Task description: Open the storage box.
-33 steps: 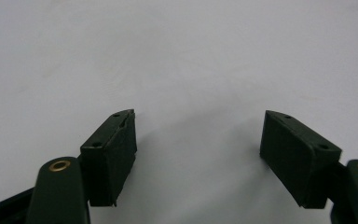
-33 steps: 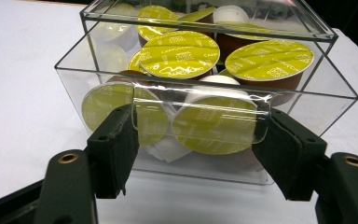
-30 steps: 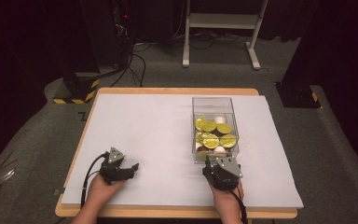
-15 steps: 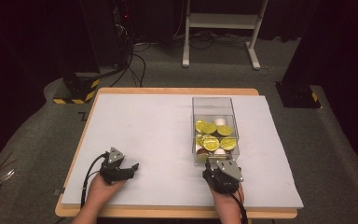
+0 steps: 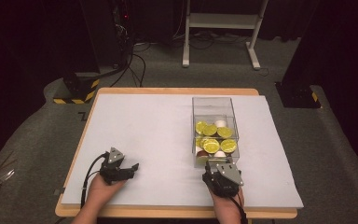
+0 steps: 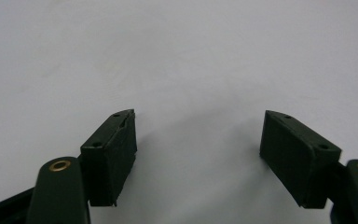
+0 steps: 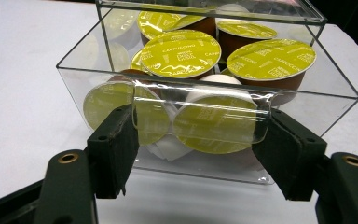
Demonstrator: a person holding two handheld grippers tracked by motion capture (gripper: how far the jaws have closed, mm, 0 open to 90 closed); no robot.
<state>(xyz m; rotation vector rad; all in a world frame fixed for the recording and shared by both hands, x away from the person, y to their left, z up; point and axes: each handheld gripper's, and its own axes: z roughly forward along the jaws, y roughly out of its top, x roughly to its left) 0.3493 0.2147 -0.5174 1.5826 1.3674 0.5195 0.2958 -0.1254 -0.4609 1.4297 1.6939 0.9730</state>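
Nearest the table's front edge, the left gripper [image 5: 131, 166] lay on the white table cover [image 5: 149, 126], its jaws wide apart with only bare surface between them. The right gripper [image 7: 198, 140] sat against the near wall of the clear plastic box [image 5: 213, 103], jaws spread wide and gripping nothing. Beyond them, the yellow-lidded coffee capsules [image 7: 181, 52] lay heaped inside the box, right of the table's centre.

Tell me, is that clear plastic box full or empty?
Partly full. The clear box holds a heap of yellow-lidded coffee capsules lying at different angles, below its rim.
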